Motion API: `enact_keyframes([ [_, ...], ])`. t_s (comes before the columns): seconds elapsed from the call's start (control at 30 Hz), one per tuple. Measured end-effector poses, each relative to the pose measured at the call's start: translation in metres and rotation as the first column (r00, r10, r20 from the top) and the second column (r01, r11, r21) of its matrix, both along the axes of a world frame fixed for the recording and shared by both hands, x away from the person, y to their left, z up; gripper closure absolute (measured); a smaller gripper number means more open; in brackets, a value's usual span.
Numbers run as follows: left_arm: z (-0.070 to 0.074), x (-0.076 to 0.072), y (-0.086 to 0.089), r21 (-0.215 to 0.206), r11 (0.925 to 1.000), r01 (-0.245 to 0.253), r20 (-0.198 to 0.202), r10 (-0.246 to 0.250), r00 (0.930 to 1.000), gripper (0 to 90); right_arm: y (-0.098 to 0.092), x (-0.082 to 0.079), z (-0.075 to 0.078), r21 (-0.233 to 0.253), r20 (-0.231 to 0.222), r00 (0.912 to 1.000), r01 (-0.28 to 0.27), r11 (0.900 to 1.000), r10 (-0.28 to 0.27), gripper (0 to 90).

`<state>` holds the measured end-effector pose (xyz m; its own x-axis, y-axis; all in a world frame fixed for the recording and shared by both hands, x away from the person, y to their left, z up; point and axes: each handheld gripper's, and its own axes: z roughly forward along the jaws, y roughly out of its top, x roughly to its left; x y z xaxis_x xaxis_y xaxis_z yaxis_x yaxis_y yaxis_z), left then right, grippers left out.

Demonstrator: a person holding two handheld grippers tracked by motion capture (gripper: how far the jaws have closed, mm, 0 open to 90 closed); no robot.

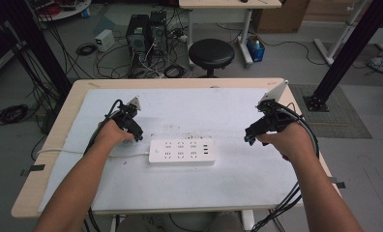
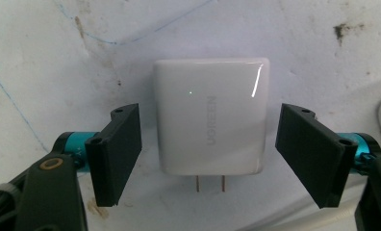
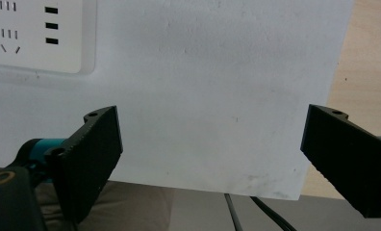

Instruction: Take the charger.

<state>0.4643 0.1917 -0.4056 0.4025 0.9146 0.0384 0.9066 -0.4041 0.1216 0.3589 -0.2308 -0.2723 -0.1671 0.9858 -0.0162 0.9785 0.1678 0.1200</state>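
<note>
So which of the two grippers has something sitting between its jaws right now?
The left gripper: its open jaws flank a white charger lying flat on the white mat, prongs toward the camera. The right gripper is open over bare mat.

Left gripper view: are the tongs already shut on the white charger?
No, the left tongs stand open, with a gap on each side of the white charger.

Both forearms outstretched, left gripper (image 1: 137,137) and right gripper (image 1: 248,139) angled inward, jaws of each apart

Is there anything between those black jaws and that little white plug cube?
Nothing visible. The left gripper is open, a jaw on either side of the white charger, with bare white mat in the gaps.
</note>
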Motion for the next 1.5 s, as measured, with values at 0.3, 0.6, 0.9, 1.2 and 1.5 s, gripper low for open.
enact_keyframes([
  [0.3, -0.003, 0.001, -0.002, 0.001, 1.0, 0.001, -0.006, -0.001, 1.0, 31.9, -0.001, -0.001, 0.0, 0.004, -0.003, 1.0, 0.004, 1.0, -0.004, 6.8],
  [0.6, -0.005, 0.001, 0.0, -0.001, 0.9998, -0.022, -0.001, 0.022, 0.9998, 41.9, 0.0, -0.002, 0.0, 0.012, -0.005, 1.0, 0.004, 1.0, -0.004, 6.8],
  [0.9, -0.004, -0.002, -0.002, 0.005, 1.0, -0.004, 0.009, 0.004, 0.9999, 42.5, -0.004, -0.003, -0.001, 0.017, -0.001, 1.0, 0.007, 1.0, -0.007, 6.8],
  [1.2, 0.013, -0.011, 0.0, -0.019, 0.9993, 0.033, 0.018, -0.033, 0.9993, 42.5, -0.002, 0.0, -0.002, 0.017, -0.005, 0.9999, 0.009, 1.0, -0.009, 6.8],
  [1.5, 0.053, -0.029, -0.003, -0.07, 0.9943, 0.08, 0.05, -0.077, 0.9958, 42.5, 0.007, 0.003, -0.002, 0.01, -0.004, 1.0, -0.005, 1.0, 0.005, 6.8],
])
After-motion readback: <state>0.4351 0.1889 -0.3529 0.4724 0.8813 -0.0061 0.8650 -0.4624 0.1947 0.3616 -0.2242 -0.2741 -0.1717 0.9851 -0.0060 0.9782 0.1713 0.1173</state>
